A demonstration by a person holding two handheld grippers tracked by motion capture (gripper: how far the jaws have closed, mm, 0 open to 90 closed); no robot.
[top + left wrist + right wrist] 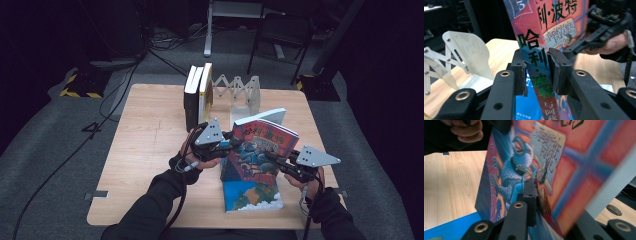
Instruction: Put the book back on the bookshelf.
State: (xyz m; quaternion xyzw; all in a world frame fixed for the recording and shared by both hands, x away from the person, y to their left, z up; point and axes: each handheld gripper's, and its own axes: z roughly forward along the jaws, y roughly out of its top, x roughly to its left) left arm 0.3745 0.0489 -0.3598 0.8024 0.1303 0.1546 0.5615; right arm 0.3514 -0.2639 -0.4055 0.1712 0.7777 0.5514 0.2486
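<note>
above the near right part of the light wooden table (150,130), a red-and-blue illustrated paperback book (257,150) is held tilted off the surface. left gripper (536,72) clamps its spine, right gripper (541,202) pinches its cover edge. beneath lies a blue picture book (252,195), near the front edge.

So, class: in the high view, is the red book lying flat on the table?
No: the red book is held up, tilted, between both grippers above a blue book.
</note>
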